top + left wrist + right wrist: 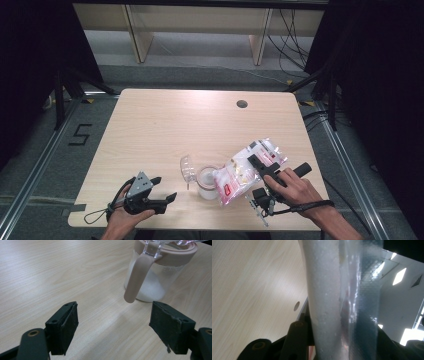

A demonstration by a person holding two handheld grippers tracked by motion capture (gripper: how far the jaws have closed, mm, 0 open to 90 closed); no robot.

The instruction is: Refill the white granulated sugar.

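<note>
The left hand-held gripper rests low near the table's front edge, jaws spread wide with nothing between them, pointing at the jar just beside it. In the left gripper view the jar stands upright with its pinkish rim and handle, a layer of white grains in the bottom and its clear lid flipped open. To pour well, I judge this gripper should close on the handle or steady the jar so it cannot tip.

The right hand-held gripper is clamped on the bag of white grains, which lies tilted with its lower end over the jar's mouth. The bag sits pinched between the jaws in the right gripper view. Tilting slowly, with the bag's opening kept inside the rim, should avoid spills.

The table is pale wood with a cable hole near the far edge. Beyond it are a grey floor, wooden furniture legs, dark curtains at both sides and loose cables at the right.
</note>
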